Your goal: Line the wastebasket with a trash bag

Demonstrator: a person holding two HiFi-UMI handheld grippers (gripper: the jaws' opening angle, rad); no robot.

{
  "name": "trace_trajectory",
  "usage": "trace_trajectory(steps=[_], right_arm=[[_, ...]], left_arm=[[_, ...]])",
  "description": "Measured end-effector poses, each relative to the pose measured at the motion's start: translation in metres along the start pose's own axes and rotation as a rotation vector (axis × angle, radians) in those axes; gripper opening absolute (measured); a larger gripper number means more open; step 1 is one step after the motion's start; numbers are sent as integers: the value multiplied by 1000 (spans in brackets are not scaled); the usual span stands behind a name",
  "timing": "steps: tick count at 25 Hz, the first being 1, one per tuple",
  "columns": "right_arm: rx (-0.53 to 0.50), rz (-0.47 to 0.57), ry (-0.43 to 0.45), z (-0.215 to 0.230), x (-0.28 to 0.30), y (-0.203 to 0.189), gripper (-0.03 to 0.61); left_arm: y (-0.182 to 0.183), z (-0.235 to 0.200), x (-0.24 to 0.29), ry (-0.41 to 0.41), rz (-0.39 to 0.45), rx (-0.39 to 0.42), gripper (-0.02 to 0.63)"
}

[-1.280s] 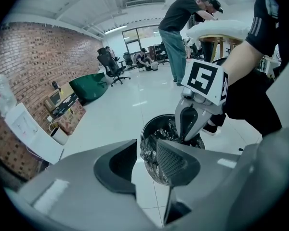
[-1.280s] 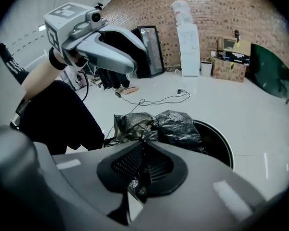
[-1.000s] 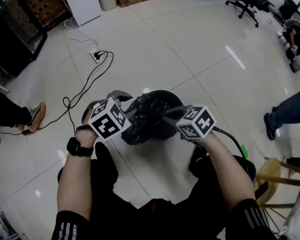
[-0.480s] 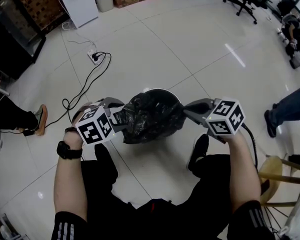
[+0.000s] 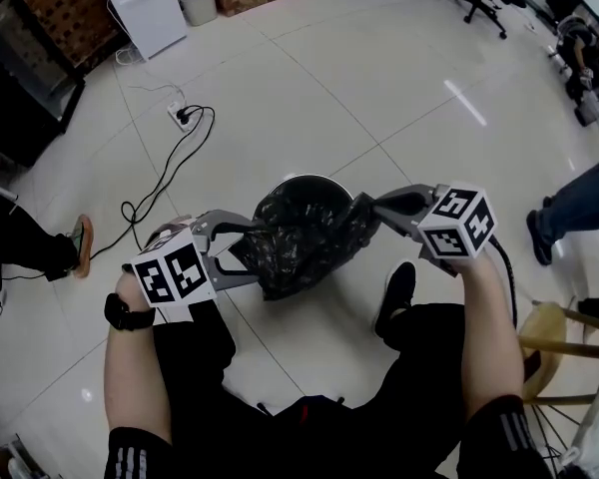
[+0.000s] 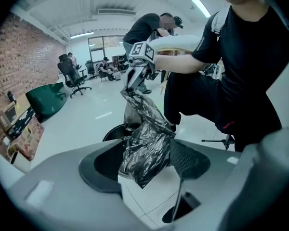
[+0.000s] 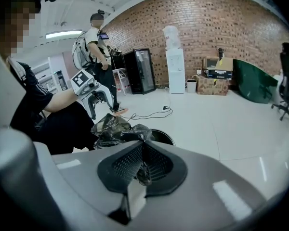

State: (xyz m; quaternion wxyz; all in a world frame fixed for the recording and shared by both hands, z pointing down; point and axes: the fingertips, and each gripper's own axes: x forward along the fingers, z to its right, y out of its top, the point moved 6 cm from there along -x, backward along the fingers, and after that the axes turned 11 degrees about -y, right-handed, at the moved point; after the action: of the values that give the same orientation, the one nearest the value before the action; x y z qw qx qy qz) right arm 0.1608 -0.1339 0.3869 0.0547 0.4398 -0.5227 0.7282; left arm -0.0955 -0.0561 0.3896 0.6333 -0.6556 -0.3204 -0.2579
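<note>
A black round wastebasket [image 5: 312, 184] stands on the white tile floor in front of my knees. A crumpled black trash bag [image 5: 301, 236] is stretched over its near rim between the two grippers. My right gripper [image 5: 372, 208] is shut on the bag's right edge, and the film [image 7: 141, 169] is pinched between its pads. My left gripper [image 5: 242, 248] is at the bag's left edge, where its jaws have just been opening. They now stand wide, with a loose fold of bag [image 6: 145, 147] hanging between them, and neither pad presses on it.
A black cable and power strip [image 5: 184, 118] lie on the floor to the far left. A wooden stool [image 5: 551, 339] is near my right elbow, and my shoe [image 5: 394, 295] is beside the basket. Other people's feet [image 5: 78, 238] and leg [image 5: 579, 206] show at both sides.
The left gripper drew back to the left and its jaws opened off the bag. The right gripper moved right and up, pulling the bag wider across the basket.
</note>
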Motion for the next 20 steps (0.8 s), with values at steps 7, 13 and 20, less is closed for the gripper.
trace_trajectory(steps=[7, 13, 20], right_arm=[[3, 11, -4, 2, 0, 4, 14], [-24, 3, 12, 1, -3, 5, 15], [-112, -101, 85, -7, 0, -9, 54]], left_arm=[[-7, 8, 40, -90, -157, 52, 304], [-3, -20, 27, 74, -104, 7, 2], [-7, -71, 8, 367, -69, -140, 1]])
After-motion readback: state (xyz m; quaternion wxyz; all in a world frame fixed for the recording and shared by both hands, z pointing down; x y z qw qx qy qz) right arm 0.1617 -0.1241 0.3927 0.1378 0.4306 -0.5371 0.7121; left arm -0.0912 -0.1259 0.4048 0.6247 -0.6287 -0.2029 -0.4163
